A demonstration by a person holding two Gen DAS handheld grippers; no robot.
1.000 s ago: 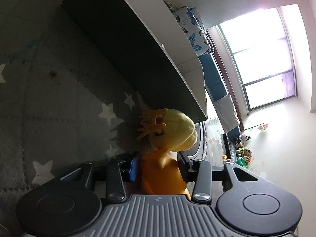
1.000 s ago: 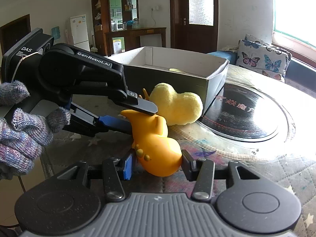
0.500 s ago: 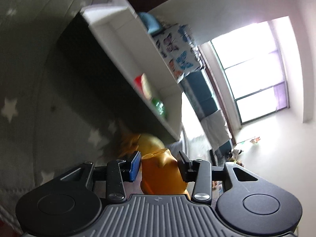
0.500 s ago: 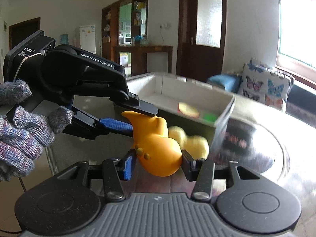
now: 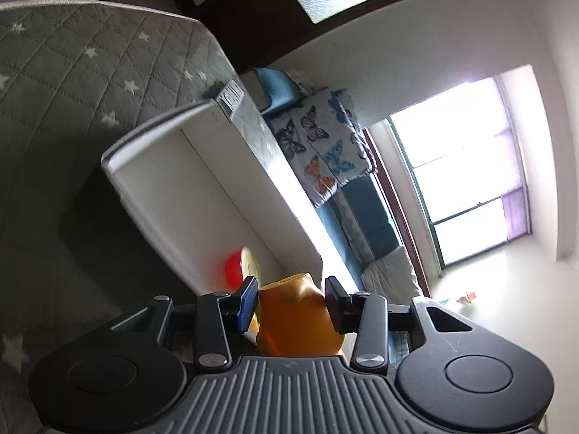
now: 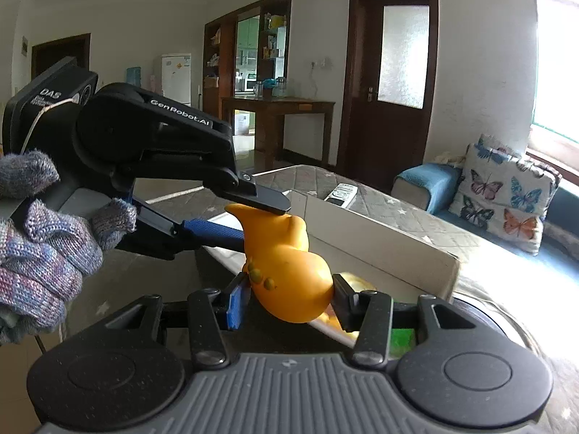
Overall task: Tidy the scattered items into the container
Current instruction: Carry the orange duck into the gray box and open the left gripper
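Both grippers clamp one orange toy duck (image 6: 286, 275): the left gripper (image 6: 253, 217) pinches its narrow head end, the right gripper (image 6: 286, 298) its round belly. The duck hangs above the near rim of the white box (image 6: 380, 231), where red (image 5: 233, 266) and green (image 6: 400, 340) pieces already lie. Judged step: carrying it in. Next, both must let go over the interior. Smooth, glossy, rubbery-looking skin; stiff cardboard-like walls

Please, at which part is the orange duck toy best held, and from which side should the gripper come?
Probably the round body of the orange duck toy, fingers closing across its widest part from both flanks, as the right gripper does. The narrow head, where the left gripper clamps, tapers and offers less surface.
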